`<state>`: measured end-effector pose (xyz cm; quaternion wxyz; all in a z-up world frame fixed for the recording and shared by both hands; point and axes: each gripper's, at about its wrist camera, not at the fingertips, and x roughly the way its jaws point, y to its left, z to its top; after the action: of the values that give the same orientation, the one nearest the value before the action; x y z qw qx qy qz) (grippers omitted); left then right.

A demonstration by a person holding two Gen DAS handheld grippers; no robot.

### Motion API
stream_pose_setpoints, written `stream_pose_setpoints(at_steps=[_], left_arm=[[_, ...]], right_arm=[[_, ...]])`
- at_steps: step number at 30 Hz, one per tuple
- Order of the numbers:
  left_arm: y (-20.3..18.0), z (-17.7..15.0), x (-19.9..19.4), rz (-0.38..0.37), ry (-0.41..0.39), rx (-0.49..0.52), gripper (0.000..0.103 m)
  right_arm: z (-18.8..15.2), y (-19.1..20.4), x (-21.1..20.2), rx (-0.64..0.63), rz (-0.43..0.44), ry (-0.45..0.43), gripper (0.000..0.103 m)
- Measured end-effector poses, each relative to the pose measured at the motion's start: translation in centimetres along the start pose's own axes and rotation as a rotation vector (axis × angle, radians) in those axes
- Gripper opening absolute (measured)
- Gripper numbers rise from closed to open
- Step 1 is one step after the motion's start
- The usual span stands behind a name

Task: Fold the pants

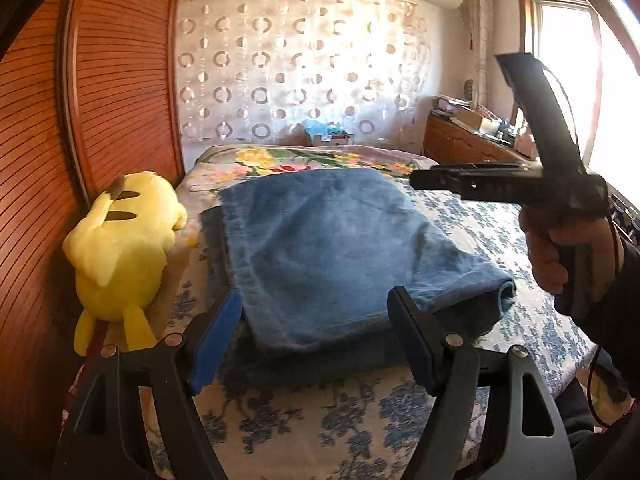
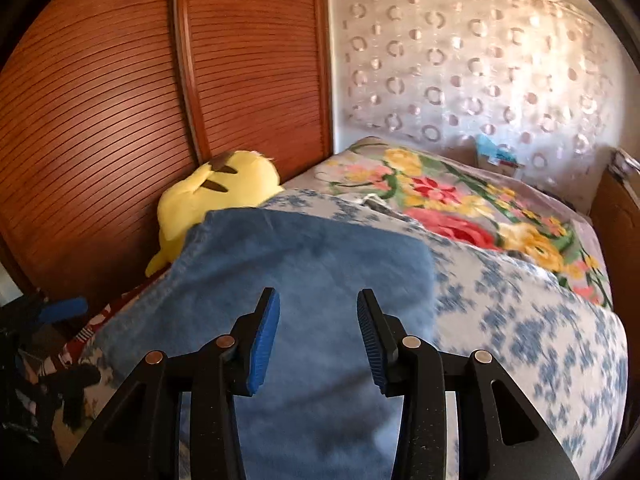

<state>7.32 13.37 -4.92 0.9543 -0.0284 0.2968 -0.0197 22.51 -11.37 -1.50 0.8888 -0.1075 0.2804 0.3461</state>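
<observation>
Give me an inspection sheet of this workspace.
Surface: bed with blue-flowered sheet; bright floral blanket at far end.
Job's things: jeans lie folded flat.
Clutter: yellow plush left of jeans, beside wardrobe.
Grippers: left gripper open at jeans' near edge; right gripper open above jeans.
Cables: thin black cable by right arm.
Surroundings: circle-pattern curtain, window, cluttered dresser.

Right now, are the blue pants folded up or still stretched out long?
Folded. The pants lie on the bed as a short, layered rectangle, with a doubled edge at the near right corner and no long legs showing.
</observation>
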Motion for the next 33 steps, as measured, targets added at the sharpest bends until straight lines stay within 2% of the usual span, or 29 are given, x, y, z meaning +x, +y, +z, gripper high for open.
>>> stream_pose_setpoints(at_steps=[3,5,7,14,24,33], left_arm=[[-1.1,0.2,0.5,-0.013,0.006,0.016,0.076],[-1.7,0.3,0.9,-0.023,0.012,0.022,0.076],[-2.4,0.4,1.4,-0.030,0.018,0.029,0.076],[-3.7,0.1,3.7,-0.038,0.065,0.036,0.076],[-3.8,-1.5,5.8,-0.013,0.140,0.040,0.076],[-4.0,-2.4,6.6,0.007,0.150,0.069,0.076]], right_arm=[[-1.2,-0.4,-1.5,0.007,-0.012,-0.002,0.048],[-2.1,-0.5,-2.6,0.013,-0.034,-0.003,0.058],[-3.0,-0.7,-3.3,0.026,-0.040,0.003,0.061],[-6.3,-2.2,-4.5,0.098,-0.058,0.075,0.061],[-7.3,-1.3,-4.3,0.143,-0.059,0.107,0.061],[-8.5,-1.4,-2.6,0.169,-0.054,0.159,0.061]])
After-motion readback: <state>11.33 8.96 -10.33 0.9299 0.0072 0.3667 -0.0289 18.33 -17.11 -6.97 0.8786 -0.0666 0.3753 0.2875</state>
